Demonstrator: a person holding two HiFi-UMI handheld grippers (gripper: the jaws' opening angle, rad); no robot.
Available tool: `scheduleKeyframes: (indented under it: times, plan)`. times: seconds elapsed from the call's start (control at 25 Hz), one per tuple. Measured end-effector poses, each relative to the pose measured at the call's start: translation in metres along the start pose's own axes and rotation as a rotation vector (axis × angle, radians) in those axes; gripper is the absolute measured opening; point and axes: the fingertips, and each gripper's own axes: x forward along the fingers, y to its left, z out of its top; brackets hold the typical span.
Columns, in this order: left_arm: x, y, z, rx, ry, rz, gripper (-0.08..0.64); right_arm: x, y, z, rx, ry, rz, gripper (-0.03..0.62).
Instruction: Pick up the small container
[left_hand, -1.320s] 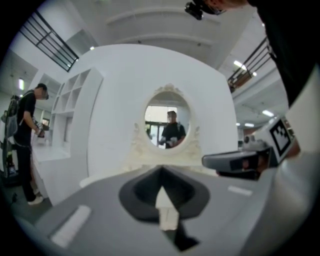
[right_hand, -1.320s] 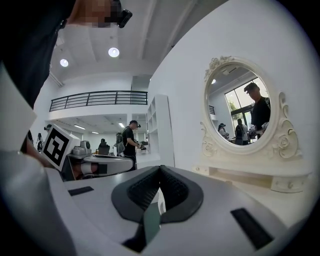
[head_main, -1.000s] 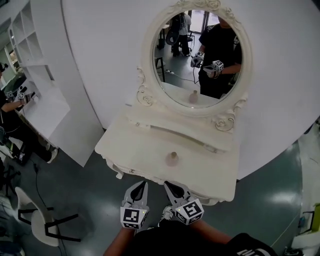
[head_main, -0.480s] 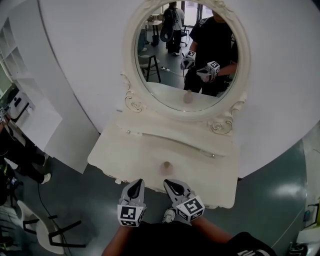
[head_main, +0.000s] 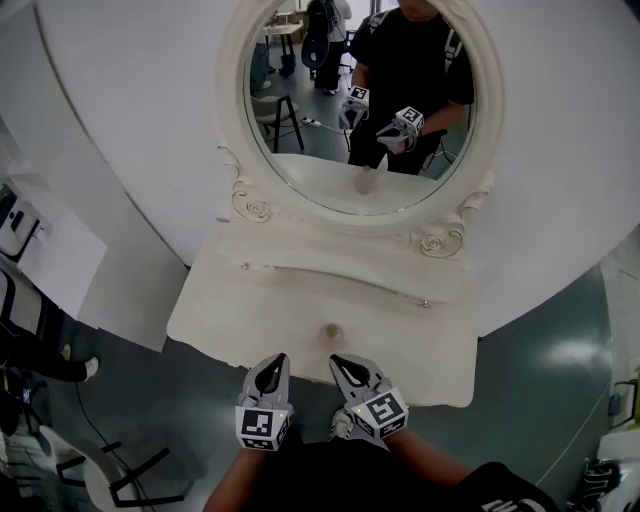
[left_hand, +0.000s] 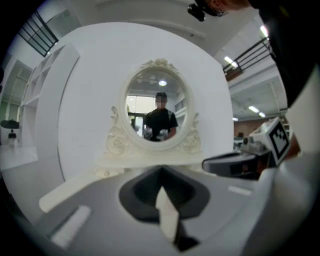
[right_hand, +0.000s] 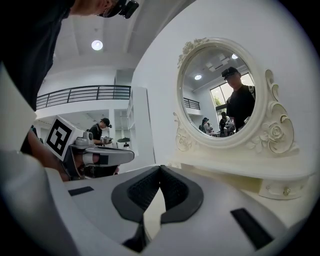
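Note:
The small container (head_main: 331, 333), a pale little pot with a round lid, stands on the white dressing table (head_main: 250, 310) near its front edge. My left gripper (head_main: 275, 361) is below and left of it, over the table's front edge, jaws together and empty. My right gripper (head_main: 340, 362) sits just below the container, also shut with nothing held. In the left gripper view the shut left gripper (left_hand: 161, 172) faces the oval mirror (left_hand: 158, 115). The right gripper view has the right gripper (right_hand: 160, 170) shut and the mirror (right_hand: 222, 100) at upper right. The container is hidden in both gripper views.
The oval mirror (head_main: 358, 100) in an ornate white frame rises behind the table and reflects a person holding both grippers. A white shelf unit (head_main: 40, 250) stands left. A dark chair (head_main: 120, 480) is on the grey floor at lower left.
Both grippers have come closer to the table's front edge, side by side. The table and mirror now fill more of the head view, and the container lies nearer the fingertips.

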Motion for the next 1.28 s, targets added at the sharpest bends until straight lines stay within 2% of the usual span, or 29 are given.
scheduleKeyframes:
  times: [0.2,0.36,0.6,0.64,0.72,0.76,0.96,1.28]
  plan:
    - [0.005,0.011,-0.008,-0.007,0.025,-0.043,0.008,0.007,-0.002,-0.006,0.026,0.014,-0.050,0.006]
    - [0.007,0.018,-0.018,-0.009,0.048,-0.083,0.008,0.011,-0.010,-0.018,0.019,0.029,-0.128,0.008]
    - [0.009,0.032,-0.030,-0.010,0.073,-0.100,0.008,0.016,-0.015,-0.054,0.025,0.129,-0.194,0.009]
    - [0.009,0.032,-0.032,-0.012,0.076,-0.106,0.008,0.018,-0.017,-0.060,0.032,0.148,-0.200,0.021]
    - [0.009,0.035,-0.037,-0.019,0.084,-0.113,0.008,0.023,-0.023,-0.072,0.045,0.186,-0.218,0.141]
    - [0.009,0.036,-0.040,-0.023,0.089,-0.112,0.008,0.025,-0.027,-0.077,0.046,0.202,-0.229,0.179]
    - [0.006,0.045,-0.053,-0.036,0.110,-0.100,0.008,0.043,-0.049,-0.101,0.052,0.284,-0.272,0.266]
    - [0.006,0.053,-0.062,-0.049,0.133,-0.082,0.008,0.072,-0.076,-0.133,0.065,0.410,-0.289,0.333]
